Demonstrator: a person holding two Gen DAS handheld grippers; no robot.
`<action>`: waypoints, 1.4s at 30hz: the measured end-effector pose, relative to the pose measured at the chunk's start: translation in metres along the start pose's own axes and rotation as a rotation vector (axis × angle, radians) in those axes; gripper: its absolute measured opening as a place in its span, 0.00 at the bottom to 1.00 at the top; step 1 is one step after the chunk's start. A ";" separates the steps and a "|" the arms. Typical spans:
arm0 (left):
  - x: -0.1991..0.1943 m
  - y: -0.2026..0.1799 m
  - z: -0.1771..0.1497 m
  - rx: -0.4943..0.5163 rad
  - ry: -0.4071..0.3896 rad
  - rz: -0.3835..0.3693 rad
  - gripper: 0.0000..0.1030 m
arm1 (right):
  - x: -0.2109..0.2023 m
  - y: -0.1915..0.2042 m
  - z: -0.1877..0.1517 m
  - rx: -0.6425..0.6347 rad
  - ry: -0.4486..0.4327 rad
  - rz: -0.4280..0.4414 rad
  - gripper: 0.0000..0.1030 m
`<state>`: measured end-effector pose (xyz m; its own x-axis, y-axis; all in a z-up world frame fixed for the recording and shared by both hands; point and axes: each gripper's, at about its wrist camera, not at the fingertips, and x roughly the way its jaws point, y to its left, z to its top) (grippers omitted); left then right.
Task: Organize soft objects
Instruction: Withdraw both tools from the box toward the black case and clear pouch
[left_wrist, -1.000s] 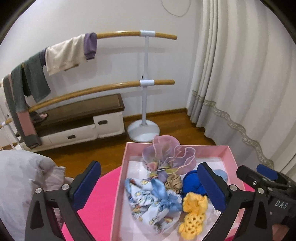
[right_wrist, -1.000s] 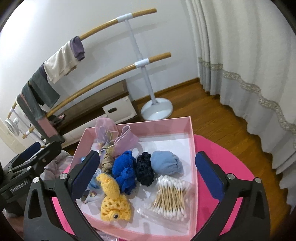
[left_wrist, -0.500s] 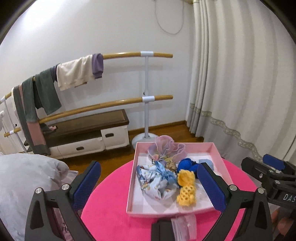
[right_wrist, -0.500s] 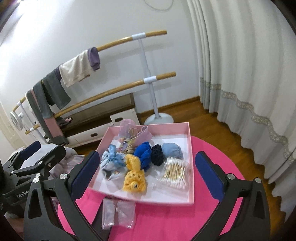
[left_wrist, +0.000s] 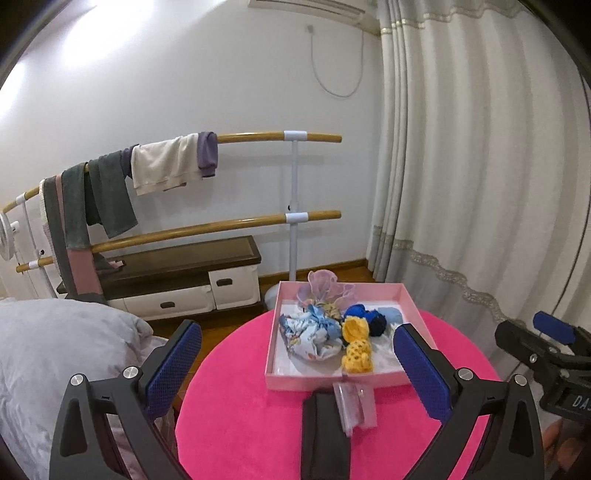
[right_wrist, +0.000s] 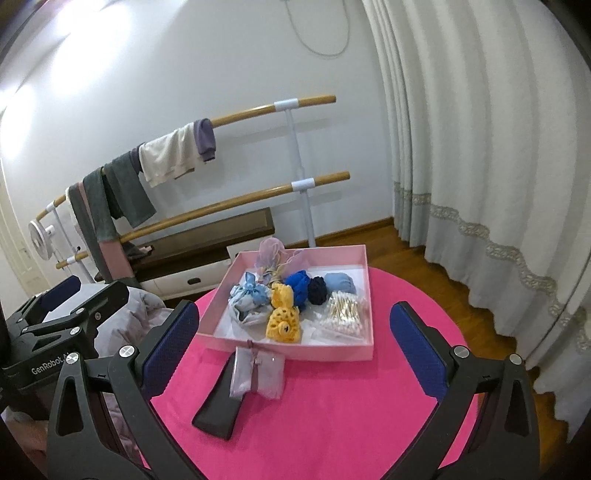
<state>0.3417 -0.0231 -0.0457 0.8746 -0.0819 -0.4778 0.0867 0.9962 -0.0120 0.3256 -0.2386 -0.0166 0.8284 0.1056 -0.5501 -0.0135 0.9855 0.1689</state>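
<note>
We see both tools, left (left_wrist: 295, 363) and right (right_wrist: 293, 341), spread wide and empty above the round pink counter (right_wrist: 332, 424); the shallow pink cardboard box (right_wrist: 295, 352) sits toward its far edge, bare counter nearer.

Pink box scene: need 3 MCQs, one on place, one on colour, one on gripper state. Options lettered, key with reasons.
1. Where does the small sheer pouch lie?
A. Inside the pink box
B. On the pink tabletop, in front of the box and partly over a black case
C. On the wooden bar

2. What colour is the crocheted item nearest the box's front wall?
A. Yellow
B. Green
C. White

3. How do the left gripper and right gripper stand?
A. Both shut on cloth
B. Left shut, right open
C. Both open, holding nothing

Key:
1 B: the right wrist view shows the pouch outside the box, resting across the case's end.
2 A: it is yellow in both views.
3 C: in each view the blue pads stand wide apart with nothing between them.
</note>
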 end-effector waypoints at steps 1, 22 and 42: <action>-0.013 0.001 -0.007 0.003 -0.006 0.004 1.00 | -0.009 0.002 -0.004 -0.004 -0.012 -0.008 1.00; -0.148 -0.004 -0.082 -0.017 -0.019 0.005 1.00 | -0.070 0.009 -0.064 -0.010 -0.030 -0.068 1.00; -0.149 0.004 -0.062 -0.045 0.020 0.009 1.00 | -0.078 0.012 -0.072 -0.014 -0.032 -0.060 1.00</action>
<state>0.1817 -0.0051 -0.0293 0.8653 -0.0726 -0.4959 0.0569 0.9973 -0.0467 0.2208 -0.2251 -0.0303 0.8454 0.0426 -0.5325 0.0287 0.9918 0.1249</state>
